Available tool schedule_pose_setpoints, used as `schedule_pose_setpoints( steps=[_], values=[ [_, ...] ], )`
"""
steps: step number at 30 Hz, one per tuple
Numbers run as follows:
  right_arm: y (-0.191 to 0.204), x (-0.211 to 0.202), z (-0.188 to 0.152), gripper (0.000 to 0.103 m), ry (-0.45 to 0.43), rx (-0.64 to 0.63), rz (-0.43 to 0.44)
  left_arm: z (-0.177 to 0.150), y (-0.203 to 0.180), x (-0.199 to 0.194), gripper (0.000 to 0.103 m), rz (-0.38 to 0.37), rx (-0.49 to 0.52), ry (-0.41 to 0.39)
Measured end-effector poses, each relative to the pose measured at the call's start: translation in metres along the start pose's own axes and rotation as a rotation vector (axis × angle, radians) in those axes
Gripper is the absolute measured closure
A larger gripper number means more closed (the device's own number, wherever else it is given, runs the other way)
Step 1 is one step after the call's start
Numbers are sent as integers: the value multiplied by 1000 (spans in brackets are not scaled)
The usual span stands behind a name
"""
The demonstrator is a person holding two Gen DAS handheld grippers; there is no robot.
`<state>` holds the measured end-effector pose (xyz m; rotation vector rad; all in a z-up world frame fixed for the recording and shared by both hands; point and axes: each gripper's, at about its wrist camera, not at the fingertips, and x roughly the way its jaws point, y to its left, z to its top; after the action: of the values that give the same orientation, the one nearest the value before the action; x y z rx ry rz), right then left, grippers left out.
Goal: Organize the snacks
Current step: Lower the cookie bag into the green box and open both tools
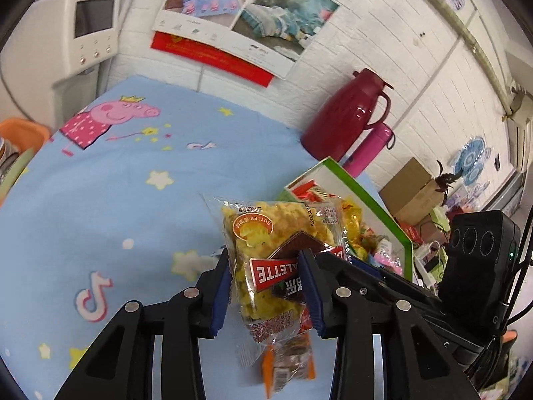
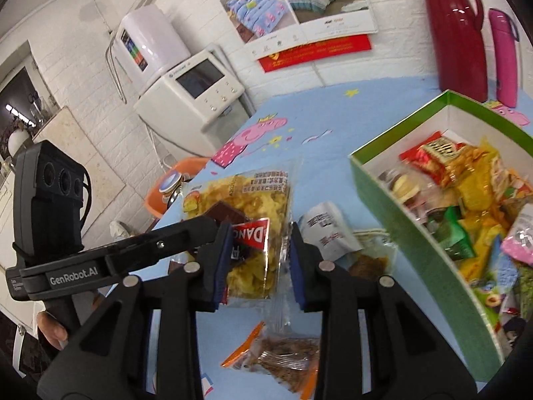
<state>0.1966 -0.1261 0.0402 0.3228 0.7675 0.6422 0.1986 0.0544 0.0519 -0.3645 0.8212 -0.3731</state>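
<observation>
A clear packet of yellow butter galette snacks (image 1: 266,233) (image 2: 253,200) hangs over the blue tablecloth (image 1: 116,183). My left gripper (image 1: 266,286) has its blue pads pressed on both sides of the packet. My right gripper (image 2: 260,260) comes in from the right and clamps the same packet. Each view shows the other gripper's finger reaching the packet. An orange-edged brown snack packet (image 2: 283,360) (image 1: 289,366) lies on the cloth below. A white packet (image 2: 326,230) lies beside the green box (image 2: 399,220), which holds several mixed snacks.
A red thermos jug (image 1: 346,116) and a pink bottle (image 1: 369,146) stand behind the box by the wall. Off the table's left edge are a white water dispenser (image 2: 196,90) and an orange basin (image 1: 20,133). Cardboard boxes (image 1: 413,190) and clutter lie beyond the table's right side.
</observation>
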Motion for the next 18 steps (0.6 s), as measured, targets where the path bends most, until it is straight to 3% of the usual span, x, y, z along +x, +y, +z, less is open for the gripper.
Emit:
schedule_pose_setpoints(
  steps=[9, 18],
  values=[
    [-63, -82, 21, 69, -180, 129, -113, 39, -97, 52, 64, -121, 148, 34],
    [-118, -104, 20, 69, -247, 257, -147, 51, -143, 104, 64, -102, 218, 59]
  ],
)
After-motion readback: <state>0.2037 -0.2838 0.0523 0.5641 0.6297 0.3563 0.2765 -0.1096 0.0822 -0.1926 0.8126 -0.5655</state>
